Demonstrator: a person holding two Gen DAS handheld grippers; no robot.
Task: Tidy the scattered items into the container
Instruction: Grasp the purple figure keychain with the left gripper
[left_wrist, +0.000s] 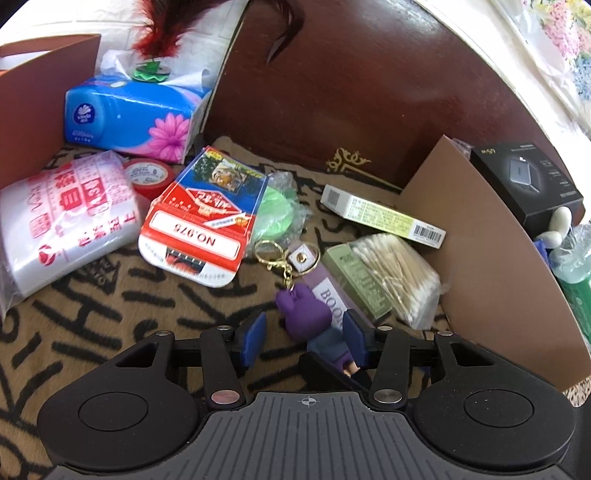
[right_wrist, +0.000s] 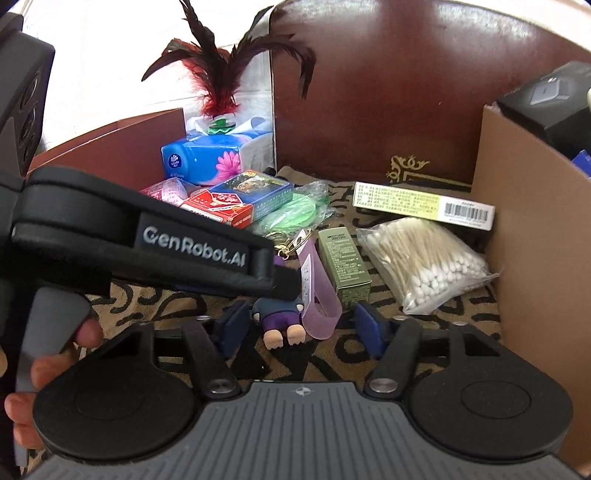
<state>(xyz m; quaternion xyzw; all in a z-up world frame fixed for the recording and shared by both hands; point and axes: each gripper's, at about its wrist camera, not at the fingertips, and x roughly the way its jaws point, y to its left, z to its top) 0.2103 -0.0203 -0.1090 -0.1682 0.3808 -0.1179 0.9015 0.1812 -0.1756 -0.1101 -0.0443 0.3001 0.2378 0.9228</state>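
A purple doll keychain (left_wrist: 306, 314) with a gold ring and a lilac strap lies on the patterned cloth; it also shows in the right wrist view (right_wrist: 282, 321). My left gripper (left_wrist: 304, 338) is open, its fingers on either side of the doll, not closed on it. My right gripper (right_wrist: 301, 325) is open and hovers just before the doll's feet. The left gripper's body (right_wrist: 147, 236) crosses the right wrist view above the doll. The cardboard container (left_wrist: 491, 273) stands at the right, and its wall shows in the right wrist view (right_wrist: 535, 258).
A bag of cotton swabs (left_wrist: 399, 277), a green box (right_wrist: 343, 264), a long yellow box (left_wrist: 384, 214), a red card pack (left_wrist: 203, 218), a green roll in plastic (left_wrist: 277, 210), red tape (left_wrist: 147, 173), a tissue pack (left_wrist: 136, 118), a feather toy (right_wrist: 221, 85) and a plastic bag pack (left_wrist: 62, 218) lie around.
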